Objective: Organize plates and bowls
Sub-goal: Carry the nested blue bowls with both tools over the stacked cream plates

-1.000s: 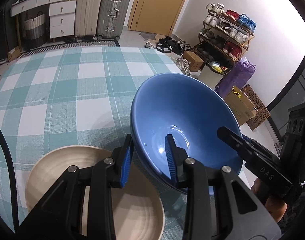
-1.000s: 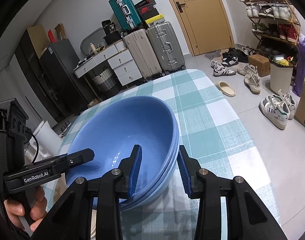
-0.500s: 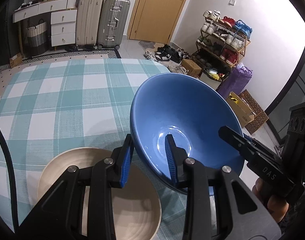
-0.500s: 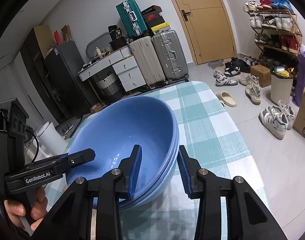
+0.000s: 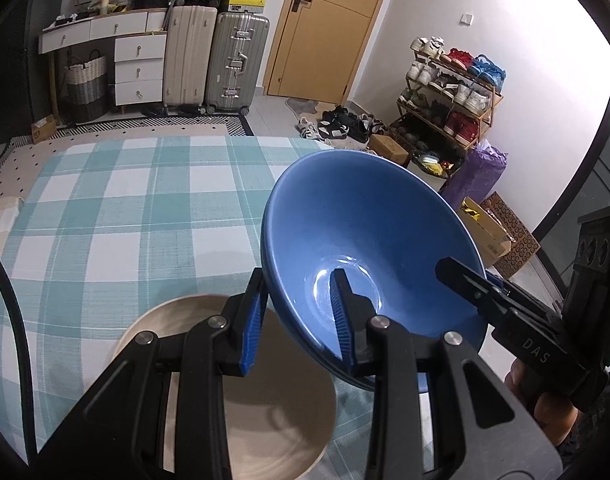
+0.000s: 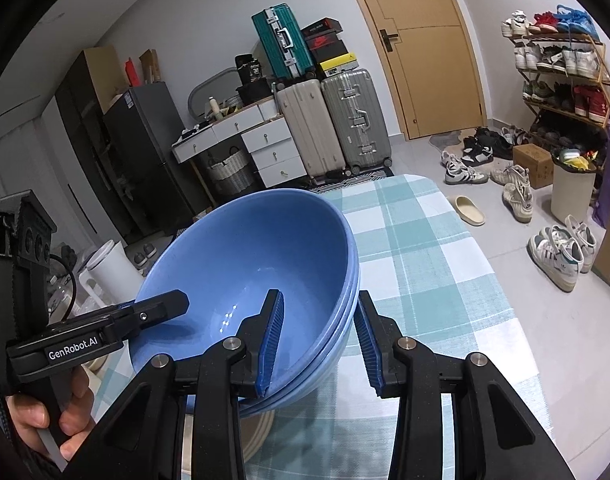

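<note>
A stack of blue bowls (image 5: 369,232) (image 6: 257,256) hangs in the air above the checked tablecloth, held from both sides. My left gripper (image 5: 299,316) is shut on the stack's left rim, one finger inside, one outside. My right gripper (image 6: 319,342) is shut on the opposite rim the same way; it also shows in the left wrist view (image 5: 485,292). A cream plate (image 5: 185,320) lies on the cloth below and left of the bowls, partly hidden by my left fingers.
The table with the teal-and-white checked cloth (image 5: 125,208) (image 6: 421,248) ends close on the right, floor beyond. Suitcases (image 5: 217,64), a white drawer unit (image 5: 117,60), a shoe rack (image 5: 453,92) and loose shoes (image 6: 557,248) stand around the room.
Both grippers have lifted the blue bowl stack higher off the cloth. The cream plate stays on the table, and more of the room shows in both views.
</note>
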### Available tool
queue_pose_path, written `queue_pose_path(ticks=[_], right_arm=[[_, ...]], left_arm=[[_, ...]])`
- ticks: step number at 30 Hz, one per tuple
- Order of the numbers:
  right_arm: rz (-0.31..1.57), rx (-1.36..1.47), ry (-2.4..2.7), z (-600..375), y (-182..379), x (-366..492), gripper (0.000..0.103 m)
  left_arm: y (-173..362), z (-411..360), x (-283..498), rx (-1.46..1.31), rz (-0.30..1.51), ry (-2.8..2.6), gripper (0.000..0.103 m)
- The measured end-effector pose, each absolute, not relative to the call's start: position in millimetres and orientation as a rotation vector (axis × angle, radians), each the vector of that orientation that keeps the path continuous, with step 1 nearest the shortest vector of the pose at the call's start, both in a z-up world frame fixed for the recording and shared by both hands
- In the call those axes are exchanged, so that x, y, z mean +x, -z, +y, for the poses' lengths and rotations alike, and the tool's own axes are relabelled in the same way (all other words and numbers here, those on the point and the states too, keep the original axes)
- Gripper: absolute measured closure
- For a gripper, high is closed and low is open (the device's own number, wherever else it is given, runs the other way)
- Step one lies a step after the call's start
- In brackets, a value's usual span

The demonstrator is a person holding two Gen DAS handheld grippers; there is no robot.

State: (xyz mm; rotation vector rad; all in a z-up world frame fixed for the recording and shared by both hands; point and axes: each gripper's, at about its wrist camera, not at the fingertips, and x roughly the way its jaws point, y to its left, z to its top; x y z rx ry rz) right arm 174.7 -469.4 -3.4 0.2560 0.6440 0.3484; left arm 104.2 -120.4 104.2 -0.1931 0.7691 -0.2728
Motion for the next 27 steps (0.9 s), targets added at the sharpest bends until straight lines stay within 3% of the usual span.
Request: queue_pose_path(ticks=[27], right_arm=[[0.642, 0.199, -0.466, -397, -4, 165, 0.065]], left_arm=[[-124, -44, 46, -0.217, 0.727, 0.132, 0.074]])
